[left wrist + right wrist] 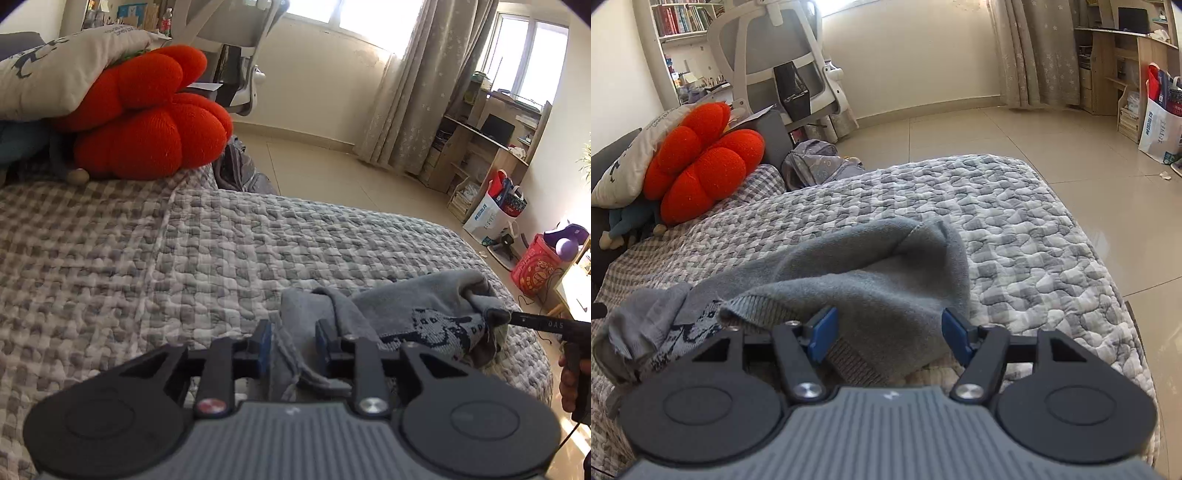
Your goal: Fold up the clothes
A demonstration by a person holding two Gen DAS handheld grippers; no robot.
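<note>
A grey knit sweater (857, 266) with a dark animal pattern lies bunched on the checked quilt (1015, 221). In the left wrist view the sweater (417, 314) lies at the lower right. My left gripper (293, 343) is open with a fold of the sweater's edge between its blue pads, not clamped. My right gripper (888, 334) is wide open over the sweater's ribbed hem. In the left wrist view the right gripper's fingertips (502, 316) touch the sweater's far end.
A red flower-shaped cushion (147, 122) and a white pillow (55, 70) lie at the head of the bed. An office chair (783, 62) and a grey backpack (816, 162) stand beside the bed. Bags (495, 210) and a desk (487, 136) stand along the far wall.
</note>
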